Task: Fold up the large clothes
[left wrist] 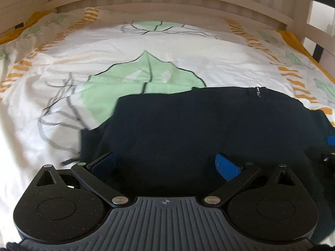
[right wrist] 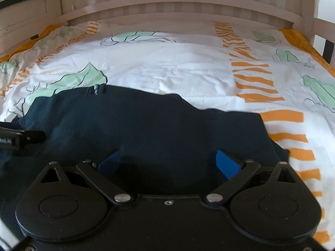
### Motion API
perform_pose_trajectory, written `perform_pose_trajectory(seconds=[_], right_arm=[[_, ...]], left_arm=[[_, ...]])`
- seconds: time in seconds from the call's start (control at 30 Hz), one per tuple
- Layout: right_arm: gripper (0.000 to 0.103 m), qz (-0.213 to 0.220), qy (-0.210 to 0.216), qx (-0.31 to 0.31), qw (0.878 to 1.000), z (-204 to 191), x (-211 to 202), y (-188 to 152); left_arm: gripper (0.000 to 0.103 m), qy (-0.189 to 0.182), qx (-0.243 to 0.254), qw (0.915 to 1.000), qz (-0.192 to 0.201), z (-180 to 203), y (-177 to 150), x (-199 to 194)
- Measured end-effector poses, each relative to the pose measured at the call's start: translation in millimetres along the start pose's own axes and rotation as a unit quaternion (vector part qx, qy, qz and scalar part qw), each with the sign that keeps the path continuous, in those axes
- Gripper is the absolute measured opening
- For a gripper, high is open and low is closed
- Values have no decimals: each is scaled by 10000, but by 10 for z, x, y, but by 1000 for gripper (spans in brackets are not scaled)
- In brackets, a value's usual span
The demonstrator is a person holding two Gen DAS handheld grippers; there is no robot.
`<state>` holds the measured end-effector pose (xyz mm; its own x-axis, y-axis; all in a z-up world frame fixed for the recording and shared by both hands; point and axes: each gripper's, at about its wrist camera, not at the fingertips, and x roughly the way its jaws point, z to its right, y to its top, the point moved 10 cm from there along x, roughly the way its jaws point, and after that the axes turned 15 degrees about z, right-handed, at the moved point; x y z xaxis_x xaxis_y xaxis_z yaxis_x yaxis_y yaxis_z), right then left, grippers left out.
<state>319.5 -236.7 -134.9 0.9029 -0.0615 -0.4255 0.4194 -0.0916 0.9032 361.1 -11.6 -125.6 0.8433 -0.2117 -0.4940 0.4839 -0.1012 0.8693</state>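
Left wrist alone shows garment's left edge

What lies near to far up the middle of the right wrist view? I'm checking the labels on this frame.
Right tool with open blue fingers → dark navy knit garment → white duvet cover with green leaf and orange stripe print → pale wooden slatted headboard.

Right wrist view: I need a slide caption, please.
Open right gripper poised over a dark navy garment spread on a leaf-patterned bedspread.
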Motion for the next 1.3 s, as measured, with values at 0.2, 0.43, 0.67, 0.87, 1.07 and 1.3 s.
perform_pose_trajectory(seconds=[0.2, 0.43, 0.67, 0.87, 1.07, 1.3], right_arm=[[99, 68, -175, -108, 9998, 179, -357, -68], [100, 175, -339, 401, 9985, 455, -734, -178], [101, 123, -269, 1259, 9916, 774, -1055, -316], [101, -135, -129, 2115, 9772, 1011, -1160, -557], [103, -56, 348, 2669, 9631, 1009, -1090, -560], [103, 16, 746, 2964, 9521, 926, -886, -528]], left_arm=[[103, 205, -225, 9995, -91, -310, -132, -328], [103, 142, -1251, 9916, -305, -664, -375, -563], [103, -286, -1344, 9896, -415, -663, -466, -787], [103, -747, -1397, 9857, -576, -538, -616, -895], [103, -863, -1561, 9823, -572, -457, -608, -788], [103, -898, -1818, 9781, -466, -456, -516, -592]])
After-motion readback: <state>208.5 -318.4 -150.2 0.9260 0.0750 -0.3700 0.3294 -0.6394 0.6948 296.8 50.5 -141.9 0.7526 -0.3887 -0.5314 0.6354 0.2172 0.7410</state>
